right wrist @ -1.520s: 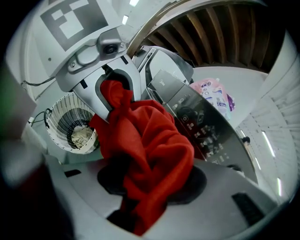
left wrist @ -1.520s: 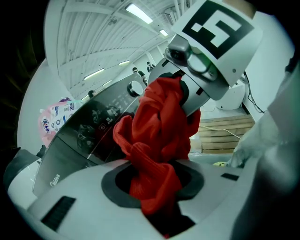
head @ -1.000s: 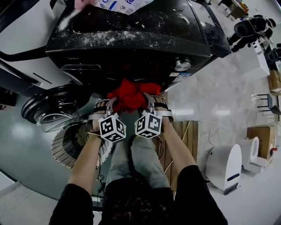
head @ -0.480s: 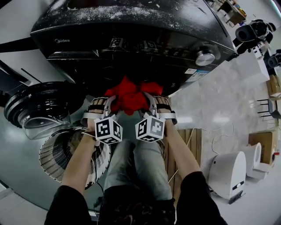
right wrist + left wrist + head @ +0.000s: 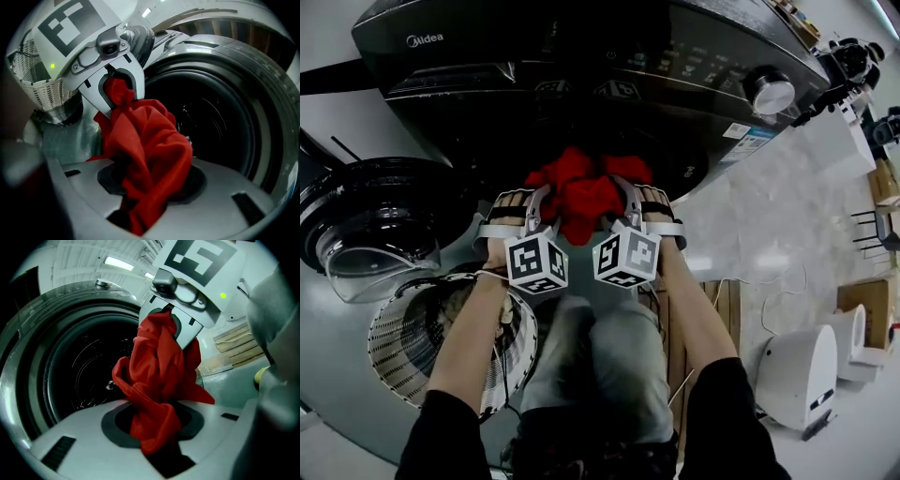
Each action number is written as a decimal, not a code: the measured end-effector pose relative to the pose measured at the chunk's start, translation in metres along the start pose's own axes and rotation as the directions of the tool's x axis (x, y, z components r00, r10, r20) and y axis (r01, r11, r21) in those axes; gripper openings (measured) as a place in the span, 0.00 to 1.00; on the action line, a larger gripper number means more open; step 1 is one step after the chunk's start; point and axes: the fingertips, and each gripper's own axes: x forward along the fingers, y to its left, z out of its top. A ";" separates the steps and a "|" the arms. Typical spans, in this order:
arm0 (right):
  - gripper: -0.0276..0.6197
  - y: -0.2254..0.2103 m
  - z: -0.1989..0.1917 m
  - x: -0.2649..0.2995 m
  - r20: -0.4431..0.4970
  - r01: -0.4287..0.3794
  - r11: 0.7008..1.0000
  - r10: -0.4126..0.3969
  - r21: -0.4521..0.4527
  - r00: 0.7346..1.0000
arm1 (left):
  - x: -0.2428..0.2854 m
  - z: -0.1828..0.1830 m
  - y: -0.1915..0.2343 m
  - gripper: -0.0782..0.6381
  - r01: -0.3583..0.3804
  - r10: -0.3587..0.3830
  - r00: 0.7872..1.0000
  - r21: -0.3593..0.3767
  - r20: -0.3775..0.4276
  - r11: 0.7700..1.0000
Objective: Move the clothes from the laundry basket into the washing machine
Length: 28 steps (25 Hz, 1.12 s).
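Left gripper [image 5: 542,208], right gripper [image 5: 626,204], red garment [image 5: 586,192] — lower, nearer drum [image 5: 79,364]

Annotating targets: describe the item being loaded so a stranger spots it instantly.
Find the black front-loading washing machine; just before its open drum, the left tongs and right tongs pinch one bunched cloth. It is the only bright red thing among black, white and grey.
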 end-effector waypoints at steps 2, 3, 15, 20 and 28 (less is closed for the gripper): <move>0.31 -0.003 -0.002 0.007 -0.002 0.015 1.000 -0.015 0.010 1.000 | 0.006 -0.001 0.004 0.30 -0.011 0.011 1.000 -0.004 -0.001 1.000; 0.31 -0.004 -0.003 0.010 -0.003 0.019 1.000 -0.019 0.011 1.000 | 0.009 -0.002 0.005 0.30 -0.015 0.015 1.000 -0.001 -0.001 1.000; 0.32 -0.026 -0.002 0.065 -0.019 0.041 0.999 -0.042 -0.029 0.999 | 0.058 -0.021 0.040 0.31 -0.106 0.110 0.991 0.062 -0.077 0.992; 0.32 -0.034 -0.006 0.088 -0.032 0.052 0.996 -0.054 -0.070 0.998 | 0.080 -0.026 0.050 0.31 -0.125 0.133 0.985 0.081 -0.110 0.989; 0.32 -0.044 -0.013 0.115 -0.022 0.080 0.991 -0.083 -0.108 0.996 | 0.106 -0.034 0.061 0.31 -0.174 0.188 0.971 0.100 -0.148 0.980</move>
